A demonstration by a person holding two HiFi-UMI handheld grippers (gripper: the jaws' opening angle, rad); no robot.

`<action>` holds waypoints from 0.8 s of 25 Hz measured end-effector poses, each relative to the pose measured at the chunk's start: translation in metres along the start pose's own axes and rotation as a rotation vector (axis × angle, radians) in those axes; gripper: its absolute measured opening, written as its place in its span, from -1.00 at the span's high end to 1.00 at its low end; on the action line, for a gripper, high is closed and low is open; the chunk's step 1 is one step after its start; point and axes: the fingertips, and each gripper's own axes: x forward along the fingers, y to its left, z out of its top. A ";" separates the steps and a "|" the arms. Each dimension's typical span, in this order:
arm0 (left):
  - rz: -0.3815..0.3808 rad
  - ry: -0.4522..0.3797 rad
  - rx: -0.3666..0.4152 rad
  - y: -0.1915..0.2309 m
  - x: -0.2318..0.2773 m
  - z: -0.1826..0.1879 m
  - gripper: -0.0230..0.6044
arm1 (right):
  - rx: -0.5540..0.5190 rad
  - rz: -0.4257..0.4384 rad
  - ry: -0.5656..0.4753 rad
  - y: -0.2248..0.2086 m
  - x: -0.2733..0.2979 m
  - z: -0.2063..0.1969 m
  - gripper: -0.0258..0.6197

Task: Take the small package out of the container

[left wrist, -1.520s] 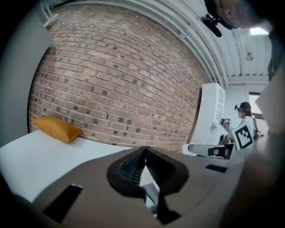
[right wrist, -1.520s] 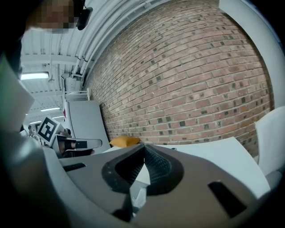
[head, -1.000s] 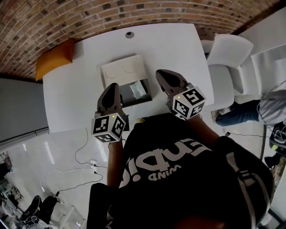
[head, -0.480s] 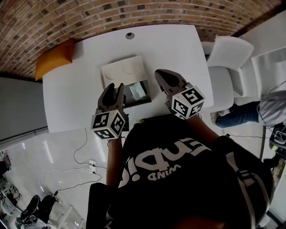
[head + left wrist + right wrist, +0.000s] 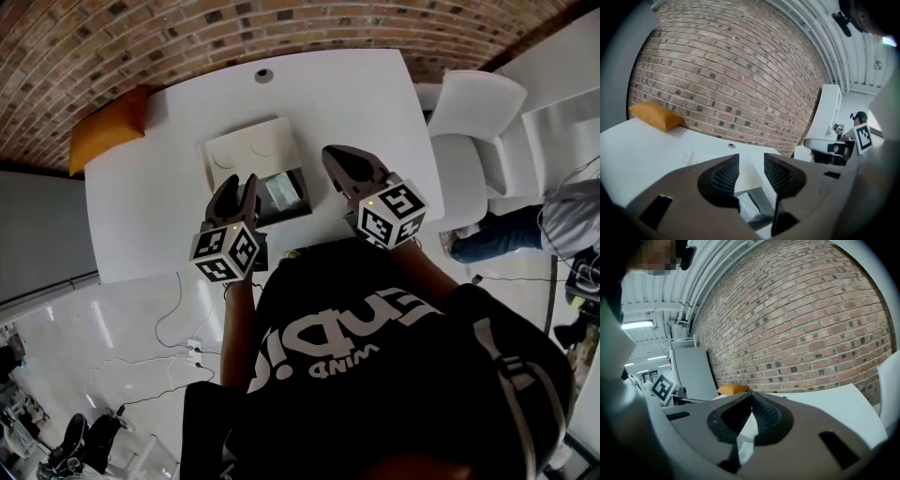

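On the white table (image 5: 150, 216) stands a dark open container (image 5: 292, 212), its white lid (image 5: 246, 150) folded back behind it. A small clear package (image 5: 280, 192) lies inside. My left gripper (image 5: 243, 181) hovers at the container's left edge, open, with nothing between its pads. In the left gripper view the package (image 5: 749, 210) and the container's grey wall (image 5: 764, 204) show below the left gripper (image 5: 751, 161). My right gripper (image 5: 330, 152) is shut and empty, just right of the container. The right gripper view shows the right gripper (image 5: 751, 397) closed at the tip, above the package (image 5: 745, 450).
An orange cushion (image 5: 108, 127) lies at the table's far left corner, and a round grommet (image 5: 263, 75) sits at the far edge. A white chair (image 5: 473, 122) stands to the right, with a seated person (image 5: 562, 220) beyond it. Cables (image 5: 178, 347) run over the floor.
The left gripper's jaws have gone from shut to open. Both grippers stay near the container, and the right one is still shut.
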 end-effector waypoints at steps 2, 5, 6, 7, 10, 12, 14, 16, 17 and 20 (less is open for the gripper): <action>0.002 0.024 0.006 0.002 0.004 -0.007 0.44 | 0.002 -0.001 0.000 0.000 -0.001 0.000 0.92; 0.004 0.067 0.012 0.005 0.010 -0.021 0.44 | 0.004 -0.002 -0.002 0.000 -0.002 0.001 0.92; 0.005 0.081 0.014 0.006 0.012 -0.026 0.44 | 0.004 -0.002 -0.004 0.000 -0.002 0.001 0.92; 0.007 0.094 0.015 0.007 0.014 -0.031 0.44 | 0.005 -0.004 -0.005 0.000 -0.003 0.001 0.92; 0.008 0.132 0.019 0.010 0.021 -0.046 0.44 | 0.010 -0.010 -0.006 -0.003 -0.006 0.000 0.92; 0.008 0.158 0.020 0.010 0.025 -0.057 0.44 | 0.011 -0.015 -0.005 -0.005 -0.008 -0.001 0.92; 0.006 0.184 0.017 0.011 0.030 -0.067 0.44 | 0.013 -0.018 -0.004 -0.007 -0.010 -0.001 0.92; 0.007 0.211 0.011 0.012 0.035 -0.078 0.44 | 0.015 -0.022 -0.004 -0.010 -0.012 -0.001 0.92; 0.009 0.223 0.009 0.013 0.037 -0.084 0.44 | 0.016 -0.023 -0.003 -0.011 -0.013 -0.001 0.92; 0.017 0.258 0.009 0.017 0.043 -0.099 0.44 | 0.019 -0.026 -0.004 -0.014 -0.016 -0.002 0.92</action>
